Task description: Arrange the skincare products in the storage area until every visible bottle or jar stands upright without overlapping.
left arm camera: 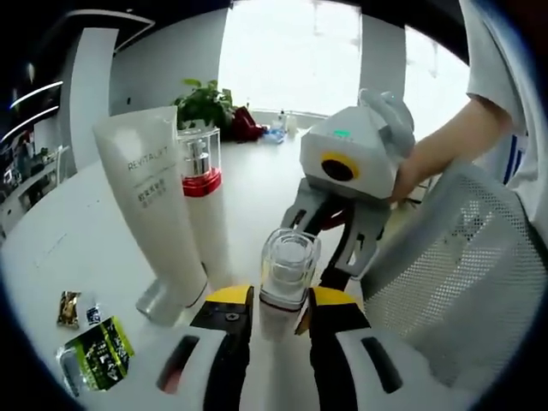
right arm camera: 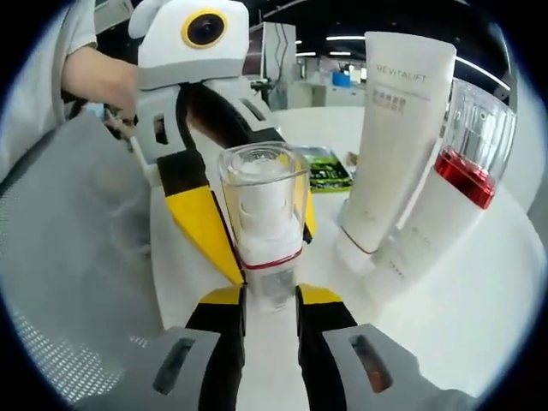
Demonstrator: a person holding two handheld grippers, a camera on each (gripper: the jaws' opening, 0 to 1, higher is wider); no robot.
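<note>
Both grippers are clamping one small clear-capped bottle (left arm camera: 287, 282) standing upright on the white table (left arm camera: 77, 223) — the left gripper (left arm camera: 281, 312) and the right gripper (right arm camera: 270, 304) each closing their yellow-tipped fingers (left arm camera: 229, 296) on its lower body from opposite sides. Just beside it, a white tube (left arm camera: 154, 205) and a red-banded pump bottle (left arm camera: 201, 193) are standing upright — touching. A mesh basket (left arm camera: 467, 265) is sitting near.

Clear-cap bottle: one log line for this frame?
clear-cap bottle upright | left gripper and right gripper both around it | tube, red-band bottle upright behind | mesh basket beside
</note>
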